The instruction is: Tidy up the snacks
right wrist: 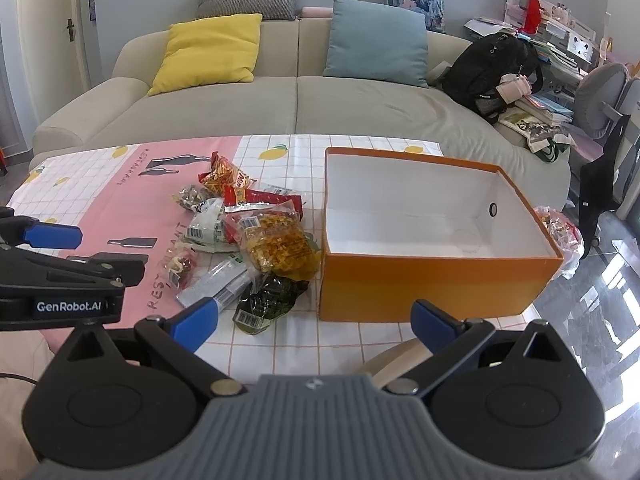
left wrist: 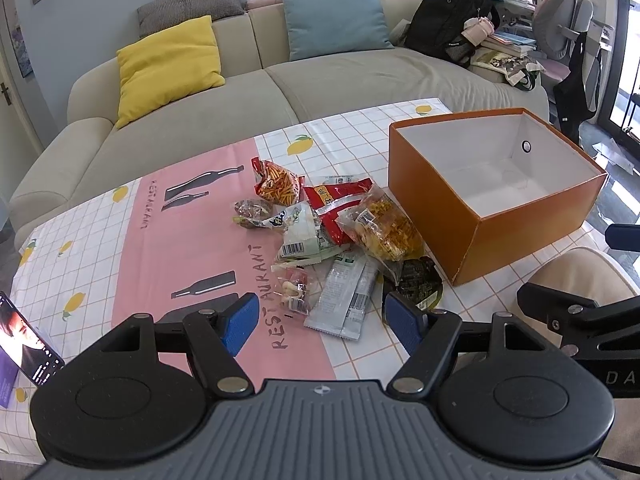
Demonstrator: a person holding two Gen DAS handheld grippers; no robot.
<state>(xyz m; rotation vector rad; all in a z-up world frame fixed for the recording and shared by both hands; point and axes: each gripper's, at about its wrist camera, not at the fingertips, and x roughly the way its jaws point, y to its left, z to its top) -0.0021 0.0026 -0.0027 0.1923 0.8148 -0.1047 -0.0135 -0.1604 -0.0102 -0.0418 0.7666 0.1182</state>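
Judging from the heap of snack packets [left wrist: 328,236] lying on the worktop [left wrist: 120,240] just left of the empty orange box [left wrist: 436,204], we expect light, crinkly, slippery film that yields under a pinch. At the heap's left edge, the orange-and-red bag of sticks [left wrist: 278,182] looks puffed and brittle inside, so we would take it by its crimped seal. Nearer the box, the flat silver-white sachet [left wrist: 344,300] gives only a thin edge to catch, and the clear bag of yellow crisps [left wrist: 382,228] would crush easily. Our left gripper [left wrist: 322,322] and right gripper [right wrist: 316,320] both hover with jaws spread, holding nothing.
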